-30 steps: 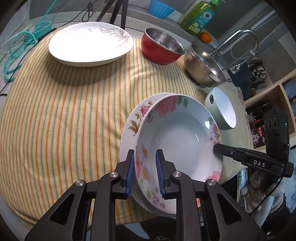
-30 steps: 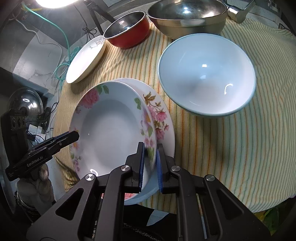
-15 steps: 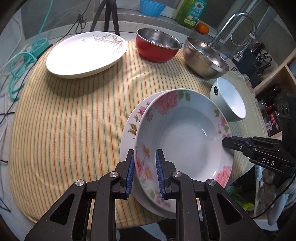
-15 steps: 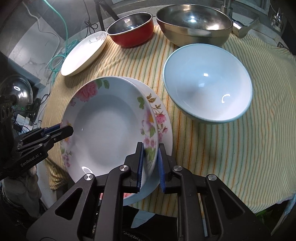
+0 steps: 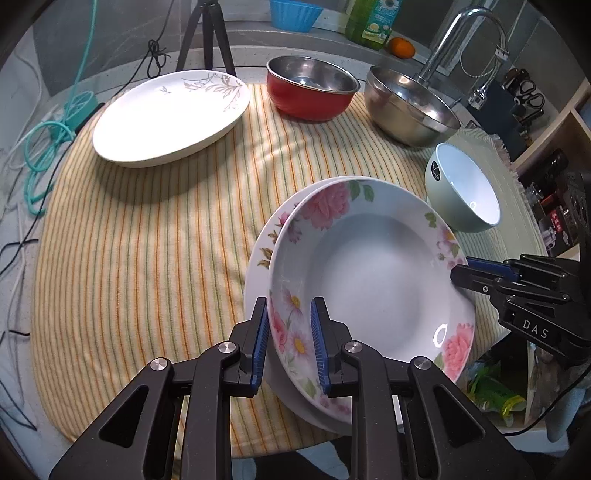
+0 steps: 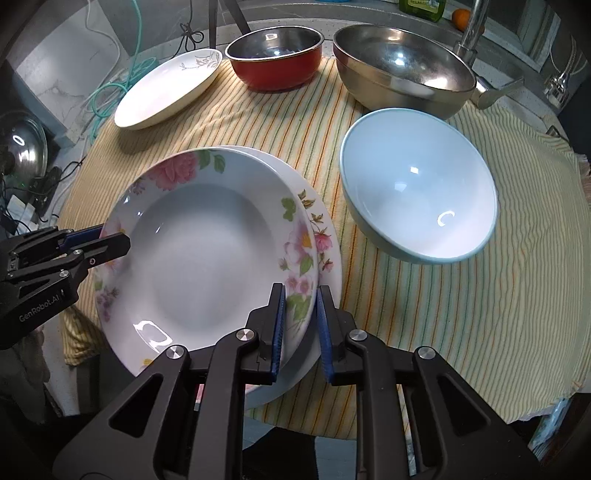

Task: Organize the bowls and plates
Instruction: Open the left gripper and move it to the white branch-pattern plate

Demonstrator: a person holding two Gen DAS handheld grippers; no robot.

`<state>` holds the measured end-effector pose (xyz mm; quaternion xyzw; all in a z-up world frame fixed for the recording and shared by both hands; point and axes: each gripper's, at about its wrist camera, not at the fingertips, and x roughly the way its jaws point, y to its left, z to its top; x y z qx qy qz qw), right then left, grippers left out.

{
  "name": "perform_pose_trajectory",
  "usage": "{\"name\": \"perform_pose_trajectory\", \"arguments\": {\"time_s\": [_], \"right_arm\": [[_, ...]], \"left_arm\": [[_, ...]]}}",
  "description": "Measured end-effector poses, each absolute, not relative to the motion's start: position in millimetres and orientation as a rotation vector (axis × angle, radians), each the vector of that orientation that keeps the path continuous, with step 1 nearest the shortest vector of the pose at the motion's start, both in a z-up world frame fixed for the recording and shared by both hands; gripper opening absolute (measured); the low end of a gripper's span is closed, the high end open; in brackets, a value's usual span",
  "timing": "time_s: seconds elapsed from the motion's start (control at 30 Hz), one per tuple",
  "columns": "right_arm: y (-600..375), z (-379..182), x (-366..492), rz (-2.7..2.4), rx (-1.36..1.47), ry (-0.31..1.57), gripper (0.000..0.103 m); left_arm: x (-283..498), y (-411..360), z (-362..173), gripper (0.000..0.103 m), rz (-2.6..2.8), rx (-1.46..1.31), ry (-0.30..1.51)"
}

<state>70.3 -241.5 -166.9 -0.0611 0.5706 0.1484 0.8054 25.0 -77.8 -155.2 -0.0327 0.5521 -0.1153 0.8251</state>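
lower plate (image 5: 260,258): mostly hidden under floral deep plate (image 5: 369,280) | green bottle (image 5: 373,18): top cut off | faucet (image 6: 476,22): upper part cut off

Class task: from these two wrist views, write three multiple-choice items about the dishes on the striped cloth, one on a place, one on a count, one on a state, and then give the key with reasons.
1. Where does the deep floral plate sit?
A. on another floral plate
B. inside the red bowl
C. in the steel bowl

2. How many bowls stand on the striped cloth?
A. one
B. three
C. five

3. What is inside the pale blue bowl?
A. a spoon
B. soup
C. nothing

Key: 1 A, the lower plate's rim shows beneath it. 2 B, red, steel and pale blue. 3 C, the right wrist view shows only its bare white inside.
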Motion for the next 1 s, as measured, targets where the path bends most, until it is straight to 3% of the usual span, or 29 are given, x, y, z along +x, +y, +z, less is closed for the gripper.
{"name": "perform_pose_trajectory", "arguments": {"time_s": [0.3, 0.5, 1.0], "right_arm": [[-242.7, -159.1, 70.2, 0.312, -0.11, 1.199, 0.02], [-241.7, -138.5, 71.9, 0.335, -0.047, 1.148, 0.029], [-200.2, -104.1, 111.5, 0.446, 0.248, 1.058, 0.03]], "left_arm": [[25.2, -72.0, -153.9, 0.02, -0.259, -0.105, 1.168], [26.1, -55.4, -145.4, 0.02, -0.272, -0.153, 1.146], [75.9, 30.7, -115.1, 0.02, -0.256, -0.262, 1.061]]}}
